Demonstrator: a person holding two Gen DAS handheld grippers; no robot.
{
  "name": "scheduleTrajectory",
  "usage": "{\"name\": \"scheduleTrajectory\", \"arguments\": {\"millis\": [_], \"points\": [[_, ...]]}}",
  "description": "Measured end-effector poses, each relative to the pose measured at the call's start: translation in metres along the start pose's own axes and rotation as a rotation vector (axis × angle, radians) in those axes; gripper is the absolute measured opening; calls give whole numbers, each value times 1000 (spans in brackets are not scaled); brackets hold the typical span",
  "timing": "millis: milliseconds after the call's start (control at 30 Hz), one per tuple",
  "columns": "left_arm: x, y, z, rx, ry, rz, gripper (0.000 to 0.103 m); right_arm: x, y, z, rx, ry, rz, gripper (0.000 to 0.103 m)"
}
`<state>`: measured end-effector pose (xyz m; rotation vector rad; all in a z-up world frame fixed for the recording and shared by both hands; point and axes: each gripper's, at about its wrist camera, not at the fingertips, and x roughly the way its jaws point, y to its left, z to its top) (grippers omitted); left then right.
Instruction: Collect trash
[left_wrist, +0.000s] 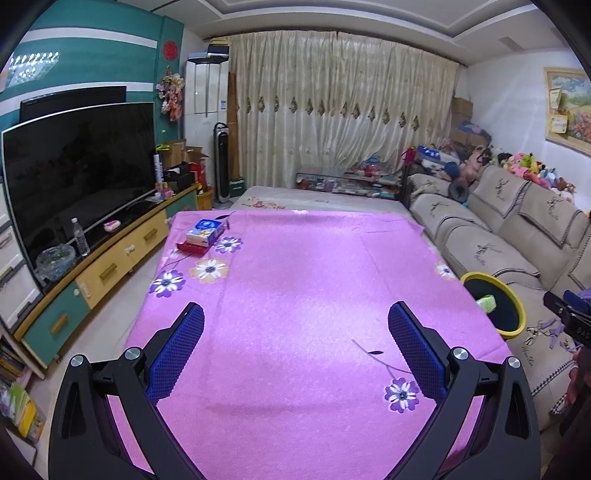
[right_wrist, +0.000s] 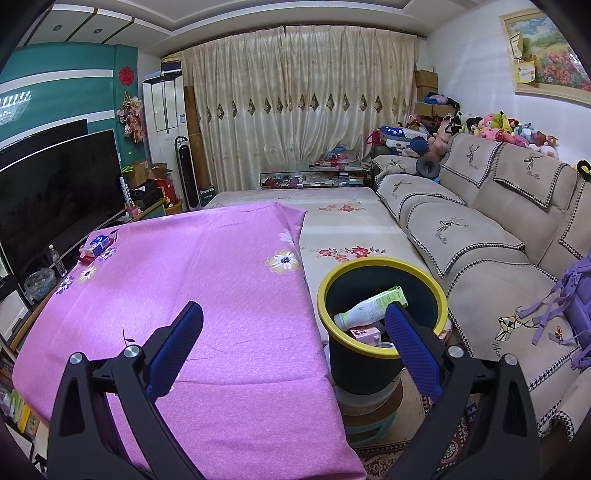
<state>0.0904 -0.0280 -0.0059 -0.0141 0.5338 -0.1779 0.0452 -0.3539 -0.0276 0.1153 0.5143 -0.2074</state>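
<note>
A black trash bin with a yellow rim (right_wrist: 441, 306) stands beside the table's right edge, also seen as the bin (left_wrist: 517, 306) in the left wrist view. Inside it lie a white bottle with a green label (right_wrist: 373, 308) and a pink carton (right_wrist: 365, 334). My right gripper (right_wrist: 293, 325) is open, its right finger over the bin's rim, nothing held. My left gripper (left_wrist: 295, 325) hangs open over the pink flowered tablecloth (left_wrist: 295, 280). At the table's far left corner sit a blue and white box (left_wrist: 205, 230) and a red flat box (left_wrist: 192, 247).
A TV (left_wrist: 74, 177) on a low cabinet (left_wrist: 110, 266) runs along the left. A beige sofa (right_wrist: 498, 229) with plush toys lines the right wall. A white flowered cloth surface (right_wrist: 343, 218) lies beyond the table. Stacked stools (right_wrist: 369, 406) carry the bin.
</note>
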Motion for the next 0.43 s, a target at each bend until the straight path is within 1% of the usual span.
{"name": "scheduleTrajectory", "arguments": {"millis": [67, 133, 267, 333, 367, 433], "points": [[2, 0, 0, -4, 2, -40, 98, 2, 1, 1, -3, 5, 9, 94], [7, 2, 2, -11, 12, -52, 98, 5, 2, 2, -5, 10, 19, 94], [30, 10, 10, -9, 36, -10, 98, 21, 11, 12, -32, 31, 52, 96], [52, 19, 16, -2, 46, 24, 98, 41, 19, 20, -38, 58, 95, 96], [68, 25, 20, 1, 64, 47, 98, 50, 23, 24, -39, 70, 107, 96], [96, 36, 24, 5, 95, 67, 98, 78, 38, 33, -50, 93, 151, 96]]}}
